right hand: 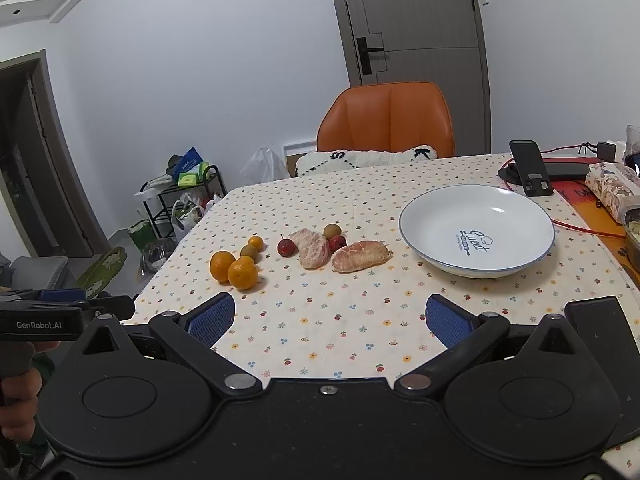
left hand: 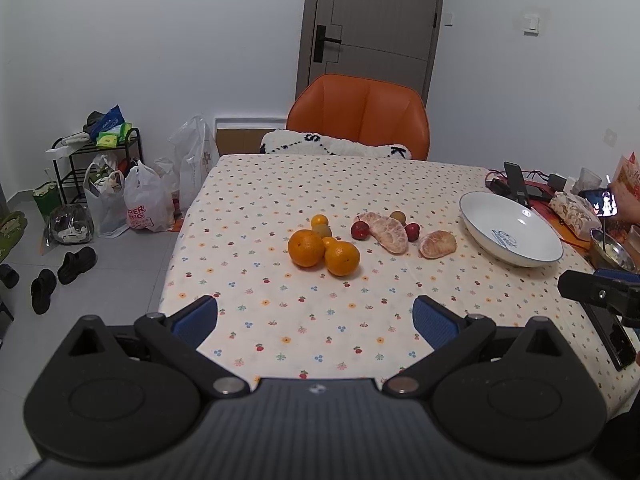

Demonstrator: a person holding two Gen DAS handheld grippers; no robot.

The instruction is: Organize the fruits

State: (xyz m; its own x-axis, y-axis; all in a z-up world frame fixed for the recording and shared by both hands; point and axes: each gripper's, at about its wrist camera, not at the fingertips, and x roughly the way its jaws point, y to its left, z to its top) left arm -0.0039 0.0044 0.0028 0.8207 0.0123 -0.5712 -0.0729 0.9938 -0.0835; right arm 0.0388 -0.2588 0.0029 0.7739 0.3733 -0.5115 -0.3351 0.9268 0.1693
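white walls and a grey door (left hand: 372, 20) enclose the room; an orange chair (left hand: 360, 120) stands at the far edge of the bench (left hand: 280, 320), which wears a dotted floral cloth. a white plate (right hand: 476, 232) sits empty to the right, near two peeled citrus pieces (right hand: 360, 256), with oranges (right hand: 242, 272) and small red fruits (right hand: 286, 247) further left. the left tongs (left hand: 316, 320) and right tongs (right hand: 330, 320) hover spread, holding nothing.

A glossy ceramic plate (right hand: 476, 268) sits on a matt printed cloth tablecloth (right hand: 360, 320).
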